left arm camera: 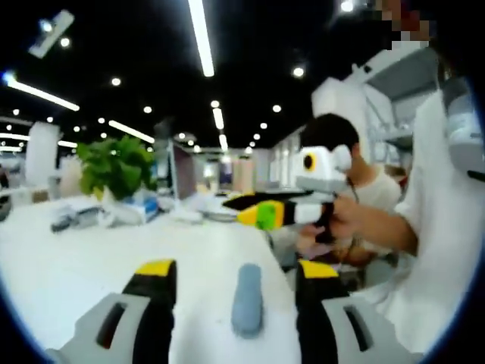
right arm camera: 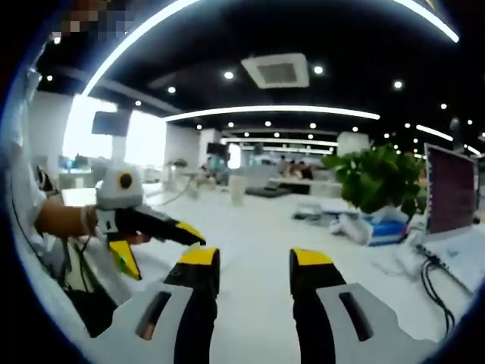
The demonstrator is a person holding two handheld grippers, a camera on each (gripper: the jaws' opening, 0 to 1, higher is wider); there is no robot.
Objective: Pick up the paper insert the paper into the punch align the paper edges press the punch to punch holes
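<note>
Your left tool (left arm camera: pixel 236 273) stands with its two yellow-tipped jaws apart and nothing between them. It is held above the white counter (left arm camera: pixel 68 258). A grey oblong thing (left arm camera: pixel 247 297) lies on the counter in the gap between the jaws; what it is cannot be made out, though it may be the punch. The paper cannot be made out on the counter in either view.

In the left gripper view your right tool (left arm camera: pixel 254 206) comes in from the right, held in your hand (left arm camera: pixel 341 224). Its jaws point left across the counter and stand a little apart at the tips, one black, one yellow and green.

In the right gripper view your right tool (right arm camera: pixel 255 262) has its jaws parted and empty, over a bare stretch of the counter (right arm camera: pixel 250 227). Your left tool (right arm camera: pixel 163 246) shows at the left, its jaws spread wide, gripping nothing.

Farther back on the counter stands a leafy green plant (left arm camera: pixel 115 165); its pot is too blurred to tell. A blue and white heap (right arm camera: pixel 371 227) lies just beside it. To the right of that in the right gripper view stands a monitor (right arm camera: pixel 452 189), with dark cables (right arm camera: pixel 436 284) trailing on the counter below it. A small dark thing (left arm camera: pixel 64 222) lies near the counter's far left edge in the left gripper view.
</note>
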